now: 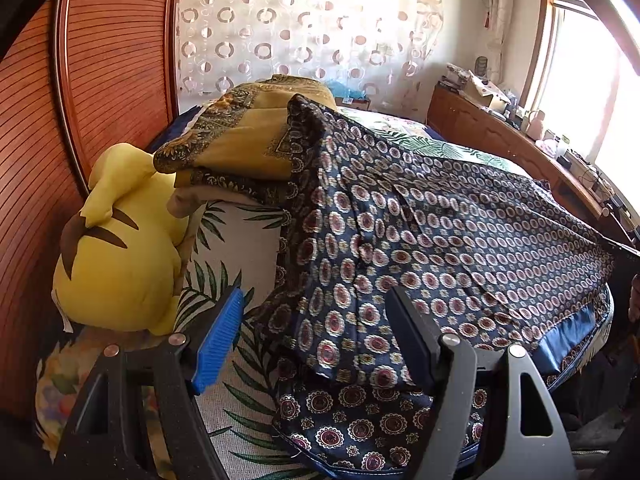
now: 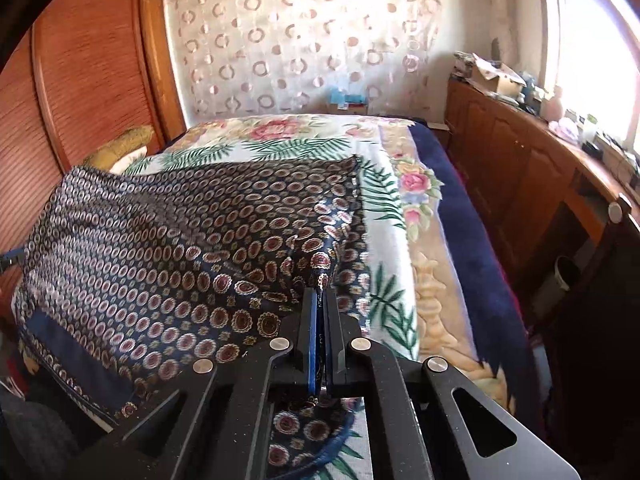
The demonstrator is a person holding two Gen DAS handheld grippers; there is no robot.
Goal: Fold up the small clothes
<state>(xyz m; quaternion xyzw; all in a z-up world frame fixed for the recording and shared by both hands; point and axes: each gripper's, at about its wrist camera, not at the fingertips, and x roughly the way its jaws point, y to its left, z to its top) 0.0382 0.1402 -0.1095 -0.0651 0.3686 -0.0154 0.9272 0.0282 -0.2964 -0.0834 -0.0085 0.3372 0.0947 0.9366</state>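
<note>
Bedroom scene. Bed (image 2: pixel 404 240) with white floral and palm-leaf cover fills mid-frame in both views, dark blue blanket edge (image 2: pixel 472 248) down its right side. Reddish slatted wooden headboard/panel (image 1: pixel 112 72) upper left, sheer curtain with ring pattern (image 1: pixel 304 28) across top centre, wooden cabinet (image 2: pixel 516 168) with clutter along right, bright window (image 1: pixel 580 80) upper right.

Left wrist view: yellow plush toy (image 1: pixel 116 256) at left middle, lying on the bed against the wood panel. Folded yellow-brown patterned cloth (image 1: pixel 244 140) stacked at centre-top, just beside the toy.

Task item: navy garment with circle-medallion print (image 1: pixel 440 240) spread over the bed, centre to right in the left view, left to centre in the right view, one edge raised and stretched taut toward the right edge of the left-view frame.

Left gripper (image 1: pixel 316 336) at bottom centre, pointing along the bed, fingers wide apart; blue pad (image 1: pixel 218 344) on the left finger. The garment passes between and under the fingers; contact unclear, nothing pinched.

Right gripper (image 2: pixel 320 300) at bottom centre of the right view, angled down toward the bed, fingers pressed together on a fold of the navy garment (image 2: pixel 180 240), cloth visible between the pads and hanging below them.
</note>
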